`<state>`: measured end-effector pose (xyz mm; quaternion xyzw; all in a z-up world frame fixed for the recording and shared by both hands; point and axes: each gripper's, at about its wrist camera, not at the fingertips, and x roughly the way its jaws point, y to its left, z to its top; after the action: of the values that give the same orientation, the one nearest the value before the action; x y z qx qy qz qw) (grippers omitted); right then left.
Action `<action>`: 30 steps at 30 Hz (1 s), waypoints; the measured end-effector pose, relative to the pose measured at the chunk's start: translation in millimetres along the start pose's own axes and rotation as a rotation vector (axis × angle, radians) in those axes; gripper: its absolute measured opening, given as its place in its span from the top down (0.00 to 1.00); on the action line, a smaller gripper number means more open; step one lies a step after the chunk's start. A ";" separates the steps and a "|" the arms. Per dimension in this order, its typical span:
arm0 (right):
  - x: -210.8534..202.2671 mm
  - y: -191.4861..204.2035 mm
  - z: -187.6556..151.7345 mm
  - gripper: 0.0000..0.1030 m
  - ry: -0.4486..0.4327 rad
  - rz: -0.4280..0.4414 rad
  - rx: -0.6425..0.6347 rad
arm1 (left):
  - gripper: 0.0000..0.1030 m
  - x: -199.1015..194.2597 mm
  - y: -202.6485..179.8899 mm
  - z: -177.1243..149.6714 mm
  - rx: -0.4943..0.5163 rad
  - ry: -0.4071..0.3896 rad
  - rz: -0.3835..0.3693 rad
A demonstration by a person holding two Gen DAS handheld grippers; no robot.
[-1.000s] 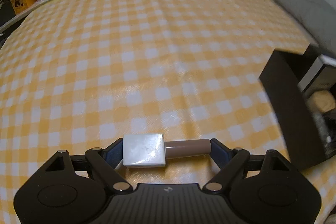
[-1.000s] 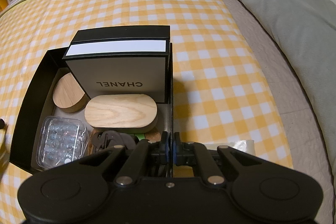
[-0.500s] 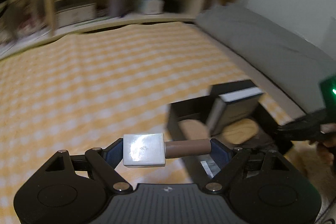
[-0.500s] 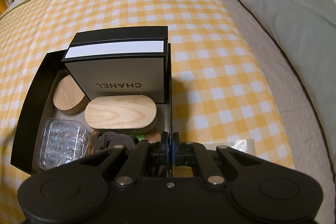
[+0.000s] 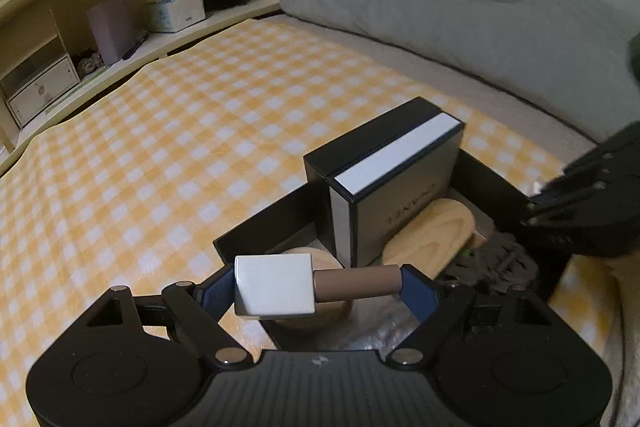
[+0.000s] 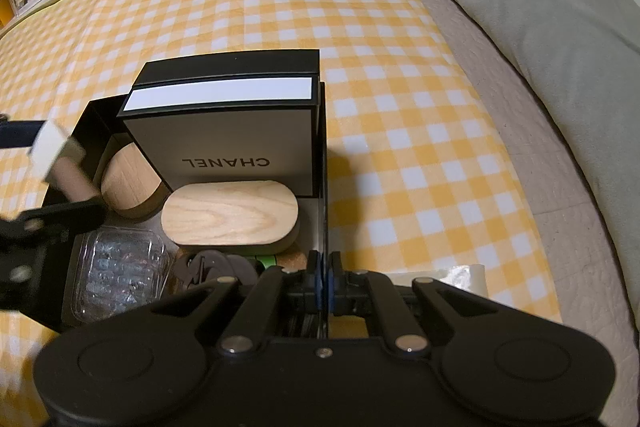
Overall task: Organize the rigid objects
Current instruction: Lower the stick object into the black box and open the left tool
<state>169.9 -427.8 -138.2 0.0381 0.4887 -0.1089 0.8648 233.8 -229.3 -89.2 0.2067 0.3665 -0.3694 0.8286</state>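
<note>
Standing in black tray (image 6: 323, 163): CHANEL box (image 6: 224, 143), wooden lids (image 6: 230, 213), blister pack (image 6: 120, 267).

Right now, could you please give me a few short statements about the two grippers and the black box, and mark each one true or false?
1. The left gripper holds a small bottle endwise, white block at one pad and brown cap at the other. True.
2. The right gripper stands wide open above the checked cloth. False: its jaws are shut on the near wall of the black storage box.
3. The CHANEL box stands upright inside the storage box. True.
4. The oval wooden lid lies out on the cloth. False: it lies inside the storage box, in front of the CHANEL box.
5. A clear plastic case lies in the storage box. True.
</note>
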 end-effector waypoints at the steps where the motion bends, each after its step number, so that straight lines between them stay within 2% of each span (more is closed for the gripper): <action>1: -0.3 -1.1 0.0 0.96 0.000 0.001 0.000 | 0.17 2.8 0.1 2.0 -0.006 -0.001 -0.001; 8: -0.1 -0.1 -0.2 0.96 0.000 0.000 -0.001 | 0.17 15.7 -6.7 6.8 0.034 0.013 -0.011; 11: 0.0 0.0 -0.3 0.96 0.000 -0.001 0.000 | 0.15 22.8 -8.2 4.2 0.050 0.043 -0.012; 15: 0.3 0.7 -0.3 0.96 0.000 0.000 0.000 | 0.04 19.3 -9.1 1.4 0.035 0.025 -0.018; 21: 0.1 1.0 -0.5 0.96 -0.001 -0.002 0.000 | 0.04 8.7 -14.4 0.8 0.020 0.018 -0.036; 30: -0.3 0.1 -0.6 0.96 -0.001 -0.002 -0.001 | 0.04 -15.0 -20.4 -0.7 -0.056 0.029 -0.047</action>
<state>169.3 -427.5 -138.3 0.0374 0.4884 -0.1095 0.8649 211.0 -235.0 -79.7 0.1802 0.3934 -0.3752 0.8198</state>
